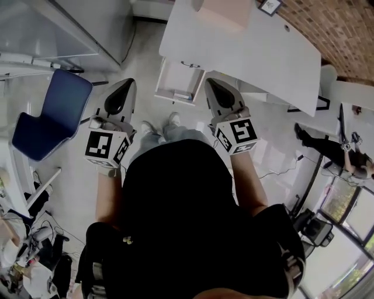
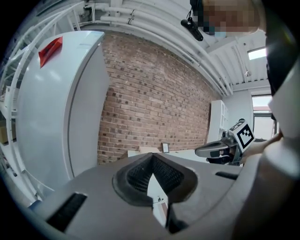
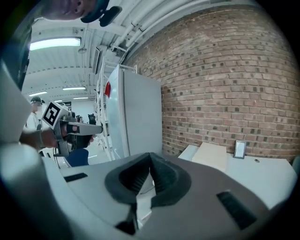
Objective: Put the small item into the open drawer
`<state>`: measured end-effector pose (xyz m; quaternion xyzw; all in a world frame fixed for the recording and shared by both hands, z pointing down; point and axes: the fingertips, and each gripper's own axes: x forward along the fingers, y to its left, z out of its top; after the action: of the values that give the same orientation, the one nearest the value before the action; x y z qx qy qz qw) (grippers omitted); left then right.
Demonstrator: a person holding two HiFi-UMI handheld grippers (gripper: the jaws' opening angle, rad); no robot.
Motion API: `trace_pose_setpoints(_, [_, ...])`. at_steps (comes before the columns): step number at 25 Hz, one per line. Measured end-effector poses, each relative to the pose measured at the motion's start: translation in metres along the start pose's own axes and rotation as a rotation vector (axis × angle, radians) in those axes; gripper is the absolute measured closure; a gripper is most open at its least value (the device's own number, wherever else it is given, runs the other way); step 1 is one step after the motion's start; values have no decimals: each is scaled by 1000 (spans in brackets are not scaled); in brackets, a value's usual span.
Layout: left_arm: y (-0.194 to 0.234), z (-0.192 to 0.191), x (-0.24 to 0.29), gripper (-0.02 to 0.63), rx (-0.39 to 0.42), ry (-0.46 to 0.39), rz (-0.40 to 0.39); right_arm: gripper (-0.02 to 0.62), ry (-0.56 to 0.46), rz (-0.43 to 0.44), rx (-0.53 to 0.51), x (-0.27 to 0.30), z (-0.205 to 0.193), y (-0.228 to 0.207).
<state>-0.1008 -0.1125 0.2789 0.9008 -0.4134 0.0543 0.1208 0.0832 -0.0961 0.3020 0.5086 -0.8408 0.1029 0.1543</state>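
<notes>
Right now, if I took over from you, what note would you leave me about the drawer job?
Left hand-held gripper: shut, nothing between its jaws.
Right hand-held gripper: shut, also empty.
Open white drawer: pulled out from the white desk, just ahead of both grippers.
Small item: neither gripper holds it. Something lies near the drawer's front edge, too small to tell.
Done: drawer is open.
Left: probably check the drawer. If the item isn't inside, find it and drop it in.

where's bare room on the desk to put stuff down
The white desk is bare from the cardboard box to its near edge; the open drawer looks mostly bare. Crowded only at the far edge, by the small frame.
</notes>
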Motion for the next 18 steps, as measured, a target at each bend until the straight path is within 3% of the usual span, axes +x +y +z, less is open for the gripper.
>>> trace_pose_setpoints(10, [-7,60,-21,603,39,-126,6,583,-152,2,-29,-30,61,-2])
trace_pose_setpoints(18, [-16,79,-27,603,89,-156,23,583,-215,27,-34,-42,80,2])
